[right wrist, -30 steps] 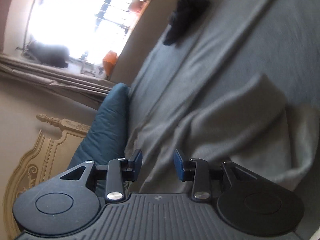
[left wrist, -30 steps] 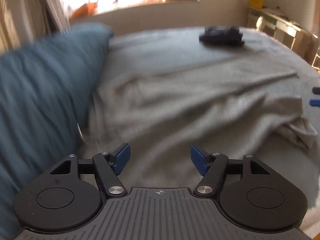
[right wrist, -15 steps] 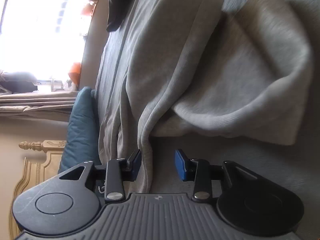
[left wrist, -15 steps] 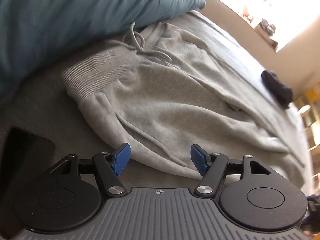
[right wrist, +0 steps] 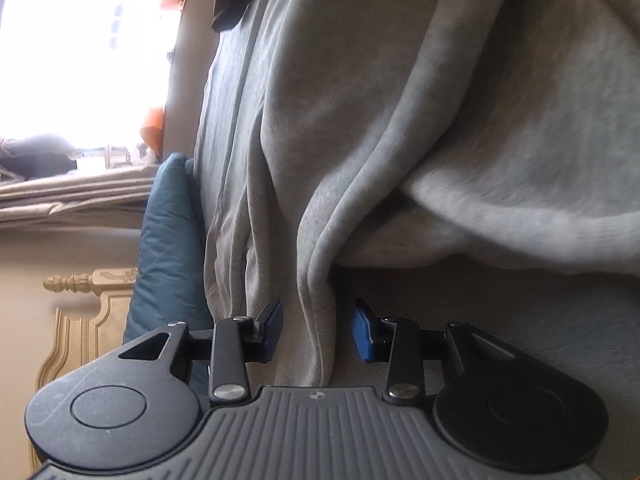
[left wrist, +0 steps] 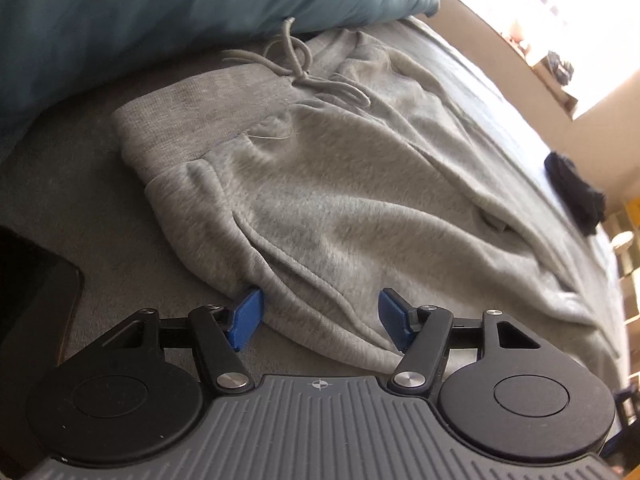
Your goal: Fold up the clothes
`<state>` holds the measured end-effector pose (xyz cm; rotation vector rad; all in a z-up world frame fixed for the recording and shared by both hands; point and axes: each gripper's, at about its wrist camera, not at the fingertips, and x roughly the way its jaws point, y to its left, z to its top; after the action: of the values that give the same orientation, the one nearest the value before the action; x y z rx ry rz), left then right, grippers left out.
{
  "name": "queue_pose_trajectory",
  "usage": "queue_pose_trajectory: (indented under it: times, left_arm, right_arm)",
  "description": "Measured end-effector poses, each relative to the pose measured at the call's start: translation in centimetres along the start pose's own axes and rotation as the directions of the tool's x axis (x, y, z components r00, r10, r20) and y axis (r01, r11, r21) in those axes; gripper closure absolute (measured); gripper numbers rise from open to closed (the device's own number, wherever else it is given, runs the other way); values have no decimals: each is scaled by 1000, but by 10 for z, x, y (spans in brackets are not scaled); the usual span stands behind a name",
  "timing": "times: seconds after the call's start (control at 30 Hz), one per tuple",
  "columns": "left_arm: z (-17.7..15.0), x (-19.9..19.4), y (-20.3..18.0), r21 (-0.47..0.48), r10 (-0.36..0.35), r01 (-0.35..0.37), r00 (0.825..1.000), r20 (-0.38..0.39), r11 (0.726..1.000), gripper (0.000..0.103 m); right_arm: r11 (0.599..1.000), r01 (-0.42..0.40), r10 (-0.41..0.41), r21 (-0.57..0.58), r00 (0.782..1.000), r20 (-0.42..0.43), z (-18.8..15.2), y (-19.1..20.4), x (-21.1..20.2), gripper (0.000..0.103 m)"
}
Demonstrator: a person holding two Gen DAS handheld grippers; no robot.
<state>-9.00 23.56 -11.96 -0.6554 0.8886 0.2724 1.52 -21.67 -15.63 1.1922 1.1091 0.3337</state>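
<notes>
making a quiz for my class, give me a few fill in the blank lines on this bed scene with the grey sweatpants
1. The grey sweatpants lie on a ____.
2. The pillow beside the waistband is ____ in colour.
3. At the waistband lies a loose ____.
4. The pads of the left tool and right tool are ____ in colour.

Missing words: bed; teal; drawstring; blue

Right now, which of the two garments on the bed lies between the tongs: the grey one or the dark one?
The grey sweatpants, with drawstring: their edge runs between the left tongs. The dark garment lies far off.
</notes>
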Motion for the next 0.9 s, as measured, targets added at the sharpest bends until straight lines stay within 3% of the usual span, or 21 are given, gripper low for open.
queue_pose_trajectory:
  times: [0.17, 0.23, 0.33, 0.43, 0.53, 0.77, 0.9]
  left_arm:
    - [-6, 5, -5, 40, 56, -58, 998, 39, 998, 55]
    - [-7, 5, -8, 71, 80, -84, 995, 56, 994, 63]
    - [-8, 2, -18, 163, 116, -129, 989, 89, 978, 82]
    - [-5, -9, -22, 180, 112, -134, 986, 126, 975, 93]
    - [3, -27, -16, 165, 96, -119, 986, 138, 979, 94]
    - [-5, -29, -7, 174, 122, -128, 992, 45, 976, 95]
    - [-9, -29, -6, 191, 133, -137, 991, 34, 972, 95]
  right_arm:
    - [994, 54, -52, -97, 998, 31, 2, 6, 11, 67]
    - [990, 59, -52, -127, 997, 54, 3, 5, 10, 95]
    - [982, 54, -44, -181, 997, 60, -7, 15, 1, 98]
    - [974, 41, -31, -224, 999, 44, -22, 30, -17, 98]
    - [977, 7, -7, -214, 1000, 1, -40, 44, -39, 98]
    - [987, 134, -140, -85, 988, -65, -62, -4, -49, 98]
    - [990, 123, -128, -74, 989, -68, -59, -11, -49, 98]
